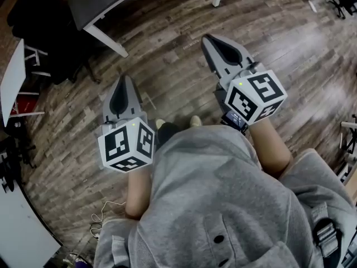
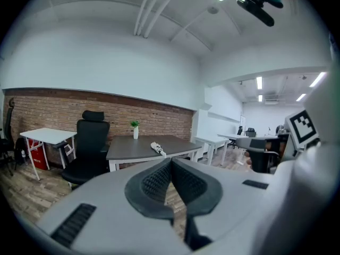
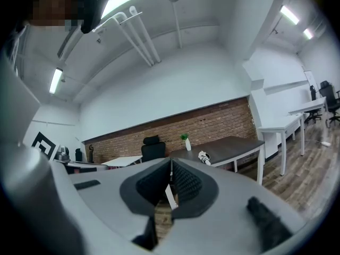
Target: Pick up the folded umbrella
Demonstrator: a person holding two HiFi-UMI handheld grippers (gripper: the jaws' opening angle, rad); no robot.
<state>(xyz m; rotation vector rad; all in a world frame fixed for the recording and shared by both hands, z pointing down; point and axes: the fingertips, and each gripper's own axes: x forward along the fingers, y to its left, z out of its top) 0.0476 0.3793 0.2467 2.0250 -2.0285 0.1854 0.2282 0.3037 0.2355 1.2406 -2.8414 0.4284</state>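
A folded umbrella (image 2: 158,149) lies on a dark table (image 2: 125,149) across the room, near a small potted plant (image 2: 135,128) on that table and to its right, and a black office chair (image 2: 90,142) stands at the table's left end. Both hand-held grippers are well apart from the table. The left gripper (image 2: 171,161) has its jaws pressed together on nothing, and the right gripper (image 3: 170,161) is likewise closed, with only a thin white strip (image 3: 170,195), which I cannot identify, at the seam.

Left gripper (image 1: 124,80), right gripper (image 1: 207,39): fingers together
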